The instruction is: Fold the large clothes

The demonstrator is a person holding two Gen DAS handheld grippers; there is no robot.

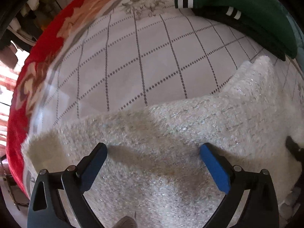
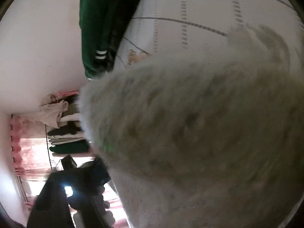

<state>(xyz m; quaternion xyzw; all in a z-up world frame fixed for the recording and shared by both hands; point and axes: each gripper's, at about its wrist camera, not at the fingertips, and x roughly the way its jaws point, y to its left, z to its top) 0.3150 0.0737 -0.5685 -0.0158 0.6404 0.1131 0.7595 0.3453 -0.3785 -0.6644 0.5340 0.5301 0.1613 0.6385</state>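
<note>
A fluffy white sweater (image 1: 171,133) with glittery threads lies spread on a bed with a white grid-patterned sheet (image 1: 142,57). My left gripper (image 1: 153,151) is open just above the sweater, its blue-padded fingers (image 1: 214,169) wide apart and empty. In the right wrist view the white sweater (image 2: 190,123) is blurred and fills most of the frame, draped over the camera. One dark finger (image 2: 85,178) of my right gripper shows at lower left; the other is hidden by the fabric. A dark gripper part (image 1: 294,150) touches the sweater's right edge in the left wrist view.
A folded green garment with white stripes (image 1: 237,3) lies at the bed's far right, also in the right wrist view (image 2: 98,28). A red floral blanket (image 1: 38,66) borders the bed's left side. A stack of folded clothes (image 2: 64,129) stands beyond the bed by pink curtains.
</note>
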